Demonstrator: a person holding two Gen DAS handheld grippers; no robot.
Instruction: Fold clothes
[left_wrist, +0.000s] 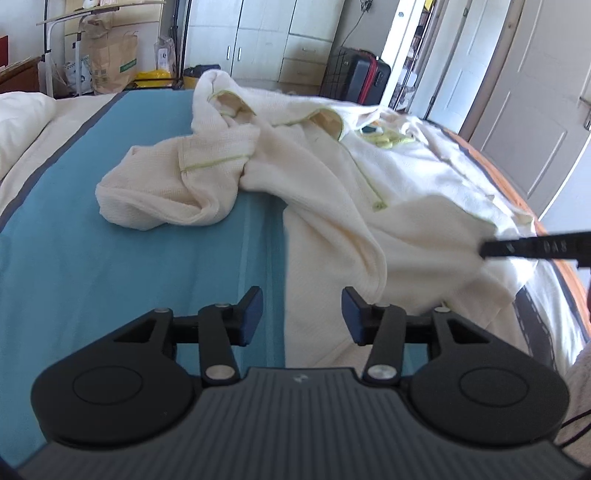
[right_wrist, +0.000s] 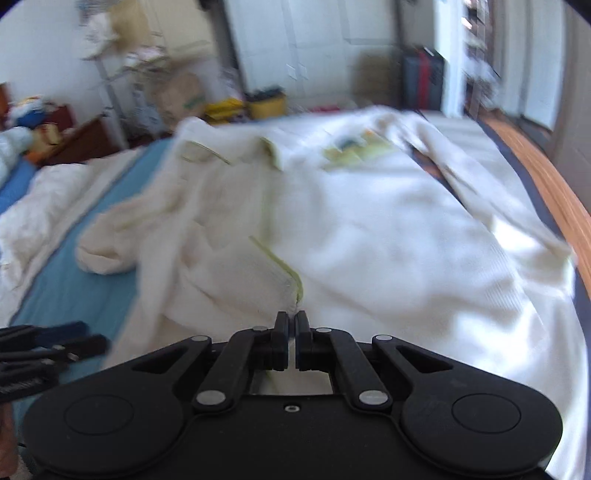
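A cream garment with pale green trim lies crumpled on the bed, one sleeve bunched to the left on the teal sheet. My left gripper is open just above the garment's near edge, and nothing is between its blue pads. In the right wrist view, which is blurred, my right gripper is shut on a fold of the garment by a green seam. The left gripper shows at that view's left edge. The right gripper's black fingers reach in from the right of the left wrist view, on lifted cloth.
A white duvet lies at the bed's left. The orange wooden bed edge runs along the right. Behind the bed are white cupboards, a dark suitcase, paper bags and a white door.
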